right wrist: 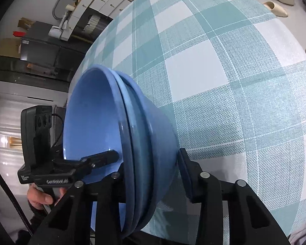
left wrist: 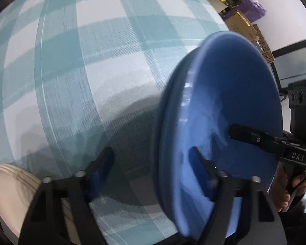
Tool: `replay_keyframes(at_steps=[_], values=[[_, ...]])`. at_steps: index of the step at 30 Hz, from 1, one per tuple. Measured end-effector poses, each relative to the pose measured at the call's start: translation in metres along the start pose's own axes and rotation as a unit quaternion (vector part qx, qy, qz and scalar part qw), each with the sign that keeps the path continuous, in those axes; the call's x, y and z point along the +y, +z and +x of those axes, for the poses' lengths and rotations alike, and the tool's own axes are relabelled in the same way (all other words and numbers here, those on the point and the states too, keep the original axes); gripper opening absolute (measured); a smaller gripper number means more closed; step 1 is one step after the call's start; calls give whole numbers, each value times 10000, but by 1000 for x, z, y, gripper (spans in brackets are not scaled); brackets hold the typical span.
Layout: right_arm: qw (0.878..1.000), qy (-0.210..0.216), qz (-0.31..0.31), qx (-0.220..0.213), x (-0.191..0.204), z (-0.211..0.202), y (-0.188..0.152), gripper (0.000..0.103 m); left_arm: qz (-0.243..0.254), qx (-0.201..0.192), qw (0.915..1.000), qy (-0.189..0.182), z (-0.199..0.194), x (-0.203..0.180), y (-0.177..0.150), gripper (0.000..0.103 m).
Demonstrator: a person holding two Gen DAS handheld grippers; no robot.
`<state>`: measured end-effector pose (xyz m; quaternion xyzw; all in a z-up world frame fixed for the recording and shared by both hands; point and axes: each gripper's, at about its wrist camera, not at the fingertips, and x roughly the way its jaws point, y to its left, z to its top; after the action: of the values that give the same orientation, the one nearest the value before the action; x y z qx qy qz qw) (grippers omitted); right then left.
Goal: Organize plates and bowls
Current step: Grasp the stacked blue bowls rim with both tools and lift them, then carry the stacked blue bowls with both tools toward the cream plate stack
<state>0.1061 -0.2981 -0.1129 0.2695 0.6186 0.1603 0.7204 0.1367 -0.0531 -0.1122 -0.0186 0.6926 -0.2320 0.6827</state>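
Glossy blue nested bowls on woven checked cloth; left tongs spread astride the rim, right tongs pinching the stacked walls.

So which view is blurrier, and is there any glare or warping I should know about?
Left wrist view: motion-smeared, worst on the bowls' rim, with pale streaks of glare and a soft shadow on the tablecloth. Right wrist view: sharp, the cloth's weave is crisp, with one small highlight inside the top bowl. Both views: the fisheye bows the checks into curves and darkens the corners.
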Motion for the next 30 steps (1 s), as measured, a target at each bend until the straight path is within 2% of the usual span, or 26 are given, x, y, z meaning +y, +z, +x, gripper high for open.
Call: replay_keyframes(at_steps=[3,4,5,8,21,30], values=[[10000,-64,61,-19,0,1,1,34,-34,88,9998,-171,-1,1,-2,54],[9999,-88,74,-16,0,1,1,32,4,88,9998,-177,-2,-1,-3,43],[9999,-131,108,-17,0,0,1,31,47,123,9997,-218,-2,-3,-4,36],[9997,-171,174,34,0,-1,2,28,58,195,9994,-294,-3,-5,-5,31],[9982,8,435,415,2,5,4,26,-203,338,9982,-449,-15,6,-12,31],[9963,-4,493,700,14,18,16,23,-377,377,9970,-554,-31,34,-29,31]])
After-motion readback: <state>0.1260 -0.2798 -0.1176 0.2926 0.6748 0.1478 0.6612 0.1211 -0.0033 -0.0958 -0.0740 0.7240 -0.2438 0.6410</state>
